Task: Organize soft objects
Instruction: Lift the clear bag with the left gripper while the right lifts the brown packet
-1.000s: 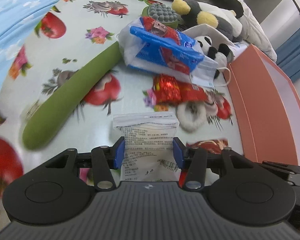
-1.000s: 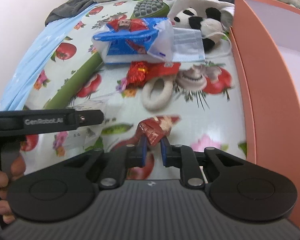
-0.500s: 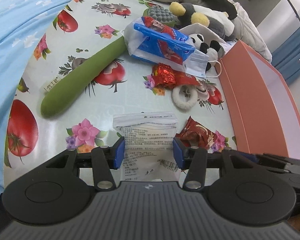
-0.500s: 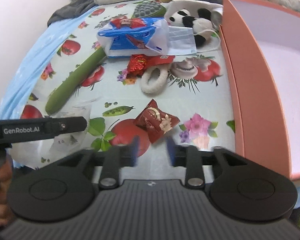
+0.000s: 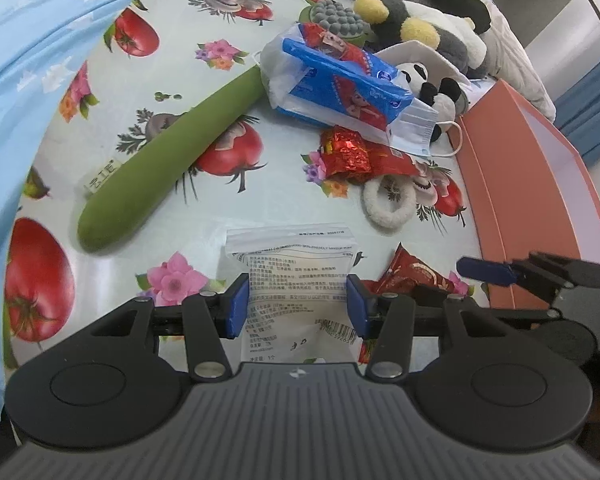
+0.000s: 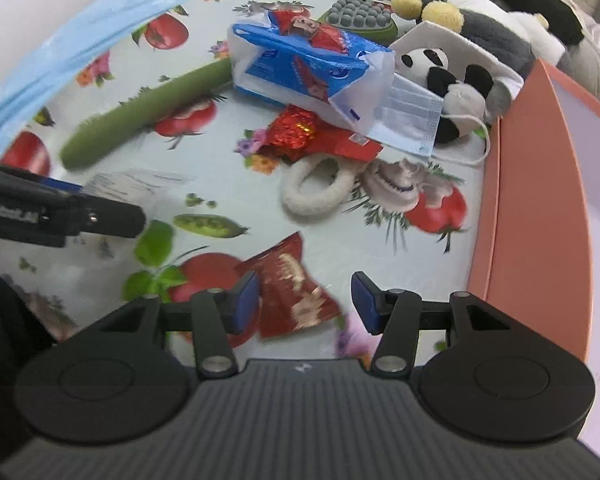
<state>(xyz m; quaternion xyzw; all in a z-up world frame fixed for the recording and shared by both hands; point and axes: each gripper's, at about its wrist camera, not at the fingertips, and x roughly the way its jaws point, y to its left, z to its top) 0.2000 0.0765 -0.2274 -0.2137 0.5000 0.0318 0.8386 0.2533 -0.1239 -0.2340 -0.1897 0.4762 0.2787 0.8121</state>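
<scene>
Left gripper [image 5: 296,306] clamps a white packet [image 5: 292,276] flat between its pads; the packet's long axis runs straight ahead, away from the fingers. Right gripper [image 6: 304,300]: jaws have just been opening, now about half wide. The red snack packet [image 6: 290,288] lies loose on the tablecloth [image 6: 380,252] between them, nearer the left pad, long axis slanting ahead-left. Orange box [image 6: 532,200] stands to its right.

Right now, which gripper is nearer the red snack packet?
Right. The right gripper has its open jaws around the red snack packet; the left gripper is off to the side, clamping a white pouch.
</scene>
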